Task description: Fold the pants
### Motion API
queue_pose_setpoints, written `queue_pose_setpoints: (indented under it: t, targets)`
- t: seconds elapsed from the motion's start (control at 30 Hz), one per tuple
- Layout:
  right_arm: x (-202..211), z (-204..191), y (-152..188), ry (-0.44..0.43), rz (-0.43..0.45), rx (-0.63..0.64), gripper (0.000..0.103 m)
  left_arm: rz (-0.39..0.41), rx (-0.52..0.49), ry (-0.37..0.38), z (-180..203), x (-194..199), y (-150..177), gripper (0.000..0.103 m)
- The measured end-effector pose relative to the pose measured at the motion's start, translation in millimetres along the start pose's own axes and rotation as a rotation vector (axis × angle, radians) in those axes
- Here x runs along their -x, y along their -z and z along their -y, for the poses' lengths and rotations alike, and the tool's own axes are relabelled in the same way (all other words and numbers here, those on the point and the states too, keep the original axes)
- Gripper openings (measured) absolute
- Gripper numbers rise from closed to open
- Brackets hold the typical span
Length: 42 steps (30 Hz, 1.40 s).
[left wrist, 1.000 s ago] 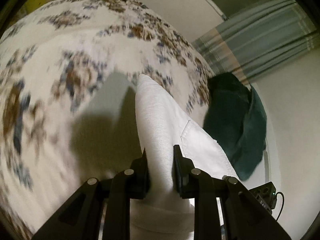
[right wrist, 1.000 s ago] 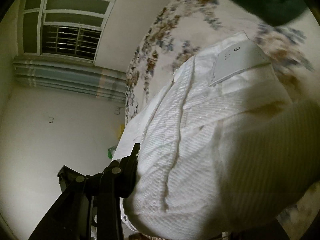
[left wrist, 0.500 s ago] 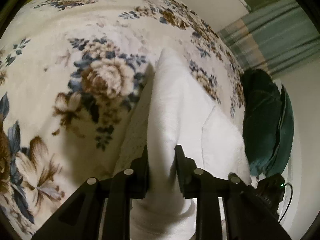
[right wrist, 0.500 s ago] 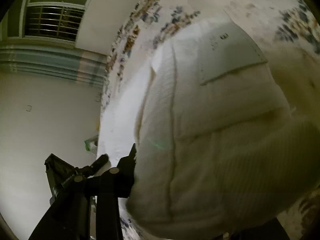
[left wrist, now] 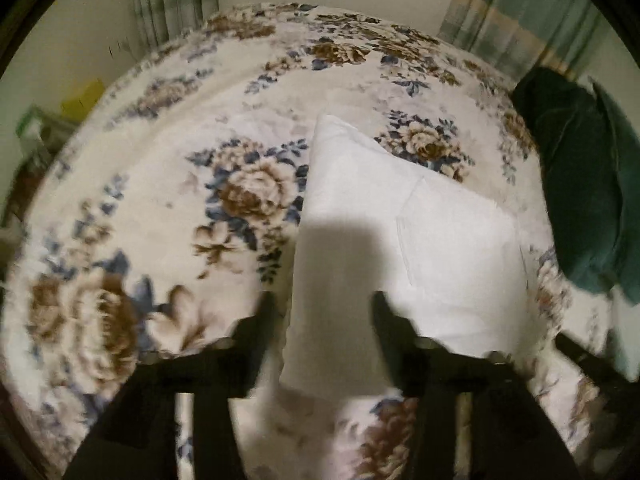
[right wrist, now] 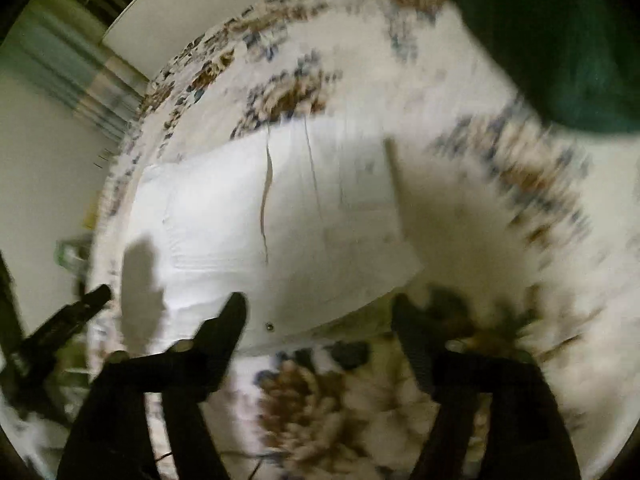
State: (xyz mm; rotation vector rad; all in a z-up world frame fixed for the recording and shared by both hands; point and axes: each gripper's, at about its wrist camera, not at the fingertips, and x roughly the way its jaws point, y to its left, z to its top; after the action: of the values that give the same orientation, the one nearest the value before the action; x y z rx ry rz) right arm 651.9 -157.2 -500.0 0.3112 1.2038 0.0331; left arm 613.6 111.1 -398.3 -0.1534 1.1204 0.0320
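Both my left gripper (left wrist: 320, 308) and right gripper (right wrist: 318, 312) are spread wide, holding nothing, white folded cotton pants (left wrist: 400, 232) mid floral-quilted bed (left wrist: 140, 200); risk: retracting fingers snag near hem, undoing fold.
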Motion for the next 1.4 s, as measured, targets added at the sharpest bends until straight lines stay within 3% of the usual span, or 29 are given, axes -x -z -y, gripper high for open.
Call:
queue_pose_setpoints:
  t: [0.1,0.2,0.33,0.47,0.73,1.13,1.4]
  targets:
    - [26.1,-15.1,-2.4,0.116,0.042,0.092,0.101,0.010,-0.017,-0.030,11.1,20.0,8.1,0.084]
    - [55.1,-20.4,-1.0,0.200,0.081,0.142,0.102,0.019,-0.034,-0.057,21.2,35.0,11.7,0.090]
    - [100.6,-24.8,3.6,0.242,0.143,0.160,0.102,0.056,-0.042,-0.084,34.2,66.6,19.3,0.092]
    - [151.6,-27.8,17.7,0.228,0.181,0.179,0.102,0.106,-0.068,-0.132,51.9,111.1,30.8,0.093]
    - [282.1,-25.1,62.6,0.185,0.290,0.194,0.103,0.204,-0.080,-0.139,82.0,226.4,75.1,0.093]
    - [501.3,-18.3,171.6,0.102,0.490,0.261,0.103,0.381,-0.048,-0.162,104.3,413.7,164.3,0.093]
    - [607.2,-25.2,243.0,0.062,0.563,0.294,0.103,0.416,-0.052,-0.150,104.5,480.2,207.8,0.093]
